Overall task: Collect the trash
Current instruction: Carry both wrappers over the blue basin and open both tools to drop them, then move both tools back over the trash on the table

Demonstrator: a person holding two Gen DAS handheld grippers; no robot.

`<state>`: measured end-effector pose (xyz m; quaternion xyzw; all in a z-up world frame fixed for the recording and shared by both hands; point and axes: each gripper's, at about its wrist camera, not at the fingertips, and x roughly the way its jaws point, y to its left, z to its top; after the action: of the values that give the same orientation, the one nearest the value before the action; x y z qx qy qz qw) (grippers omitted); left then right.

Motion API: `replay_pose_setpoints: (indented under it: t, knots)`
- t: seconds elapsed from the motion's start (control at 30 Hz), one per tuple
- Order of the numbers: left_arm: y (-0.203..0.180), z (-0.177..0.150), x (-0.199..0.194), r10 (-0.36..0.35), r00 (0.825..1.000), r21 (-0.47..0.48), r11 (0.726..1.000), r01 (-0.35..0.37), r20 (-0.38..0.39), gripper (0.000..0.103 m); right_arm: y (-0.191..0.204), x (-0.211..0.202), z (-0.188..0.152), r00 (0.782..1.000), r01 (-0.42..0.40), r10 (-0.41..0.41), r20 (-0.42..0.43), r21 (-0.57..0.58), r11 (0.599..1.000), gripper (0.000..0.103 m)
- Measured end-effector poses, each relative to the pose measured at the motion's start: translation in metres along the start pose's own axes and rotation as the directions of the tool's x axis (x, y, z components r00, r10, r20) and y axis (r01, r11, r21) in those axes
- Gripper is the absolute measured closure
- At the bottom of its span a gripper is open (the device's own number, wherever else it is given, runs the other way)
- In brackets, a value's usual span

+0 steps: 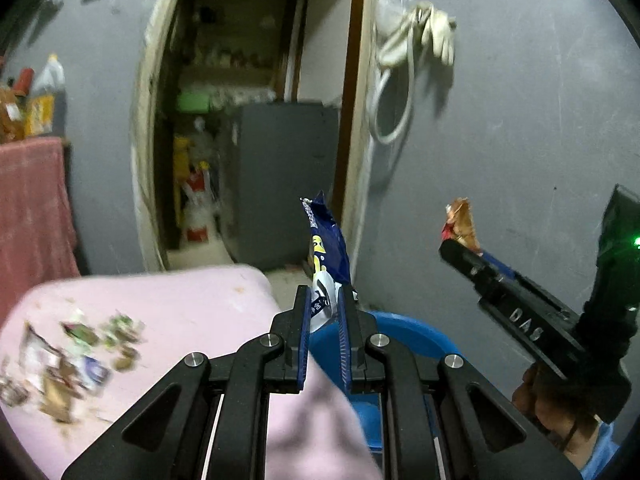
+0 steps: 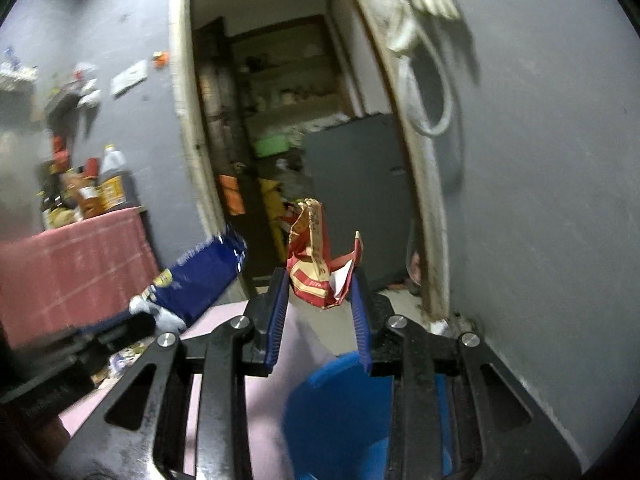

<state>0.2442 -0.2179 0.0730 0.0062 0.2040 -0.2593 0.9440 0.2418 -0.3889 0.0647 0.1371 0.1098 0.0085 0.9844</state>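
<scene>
both hand-held grippers level, gripping wrappers

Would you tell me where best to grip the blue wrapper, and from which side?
Probably where the left gripper has the blue wrapper now: at its lower end, from below, pads on its two flat faces. It is a thin flat packet standing upright, so its faces give the pads broad contact.

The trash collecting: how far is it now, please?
Done: nothing visible inside the blue bin yet. In hand: the left tongs grip a blue wrapper, the right tongs a red wrapper, both above the bin. Left: a blurred pile of scraps on the pink surface.
</scene>
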Motion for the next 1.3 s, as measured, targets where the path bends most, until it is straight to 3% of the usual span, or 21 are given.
replay_pose_setpoints:
  t: [0.2, 0.37, 0.5, 0.63, 0.83, 1.03, 1.17, 1.3]
  knots:
    - [-0.011, -0.012, 0.060, -0.020, 0.985, -0.031, 0.999, 0.015, -0.170, 0.093, -0.033, 0.015, -0.007, 0.995, 0.049, -0.041, -0.091, 0.081, 0.996, 0.071]
    - [-0.008, -0.027, 0.101, -0.036, 0.954, -0.091, 0.996, 0.009, -0.297, 0.092, -0.053, 0.031, -0.017, 0.980, 0.081, -0.056, -0.189, 0.127, 0.989, 0.071]
    - [0.001, -0.038, 0.114, -0.040, 0.937, -0.129, 0.992, -0.006, -0.347, 0.092, -0.065, 0.045, -0.024, 0.964, 0.091, -0.045, -0.261, 0.167, 0.982, 0.070]
    - [0.009, -0.049, 0.122, -0.056, 0.924, -0.160, 0.987, -0.006, -0.378, 0.092, -0.072, 0.059, -0.032, 0.941, 0.107, -0.037, -0.337, 0.191, 0.976, 0.054]
    - [0.015, -0.048, 0.112, -0.081, 0.921, -0.191, 0.982, 0.007, -0.380, 0.091, -0.076, 0.058, -0.033, 0.940, 0.113, -0.037, -0.338, 0.206, 0.972, 0.044]
    - [0.020, -0.046, 0.102, -0.070, 0.932, -0.188, 0.982, 0.001, -0.357, 0.089, -0.070, 0.052, -0.030, 0.951, 0.105, -0.040, -0.307, 0.196, 0.975, 0.033]
    - [0.034, -0.040, 0.082, -0.046, 0.954, -0.218, 0.976, -0.020, -0.295, 0.063, -0.063, 0.046, -0.025, 0.963, 0.094, -0.045, -0.266, 0.175, 0.980, 0.023]
    - [0.054, -0.032, 0.064, -0.019, 0.969, -0.252, 0.967, -0.045, -0.247, 0.058, -0.054, 0.038, -0.020, 0.978, 0.070, -0.036, -0.205, 0.159, 0.985, 0.015]
